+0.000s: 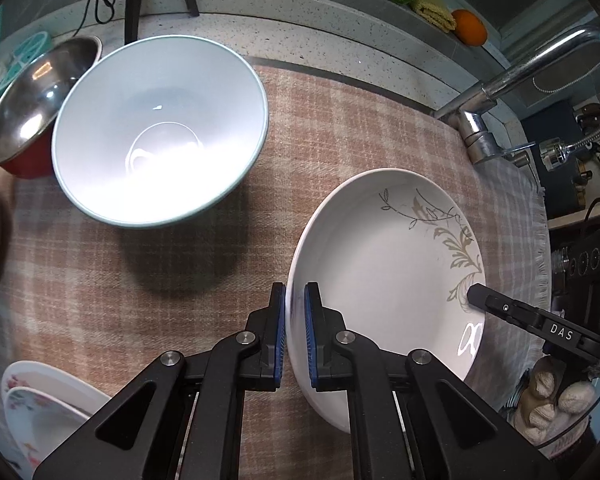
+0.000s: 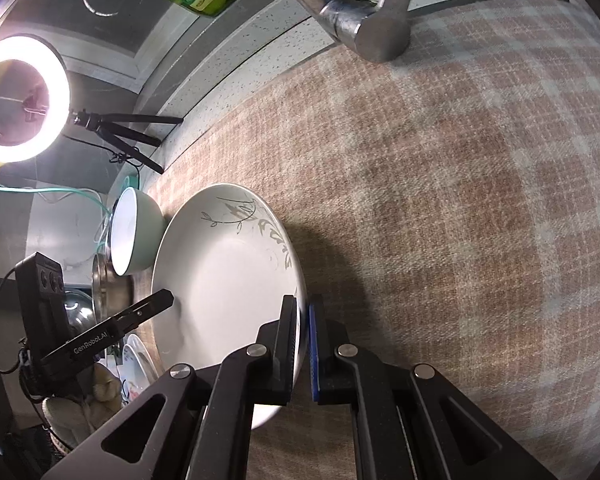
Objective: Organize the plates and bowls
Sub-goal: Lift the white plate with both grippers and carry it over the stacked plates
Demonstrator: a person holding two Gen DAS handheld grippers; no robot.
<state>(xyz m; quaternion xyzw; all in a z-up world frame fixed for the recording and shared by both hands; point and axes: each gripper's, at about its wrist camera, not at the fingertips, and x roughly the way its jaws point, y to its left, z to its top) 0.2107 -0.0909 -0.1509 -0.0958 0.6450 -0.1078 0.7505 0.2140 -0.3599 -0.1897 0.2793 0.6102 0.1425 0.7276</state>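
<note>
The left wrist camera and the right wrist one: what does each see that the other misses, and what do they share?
Only the left wrist view shows the orange on the ledge and the whole inside of the pale green bowl. Only the right wrist view shows the glowing ring light on its tripod. Both show the leaf-patterned plate on the checked cloth, with the left gripper and the right gripper each clamped on its rim from opposite sides, and the faucet.

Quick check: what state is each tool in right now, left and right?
Left tool: shut on the rim of the leaf-patterned plate.
Right tool: shut on the opposite rim of the same plate.
</note>
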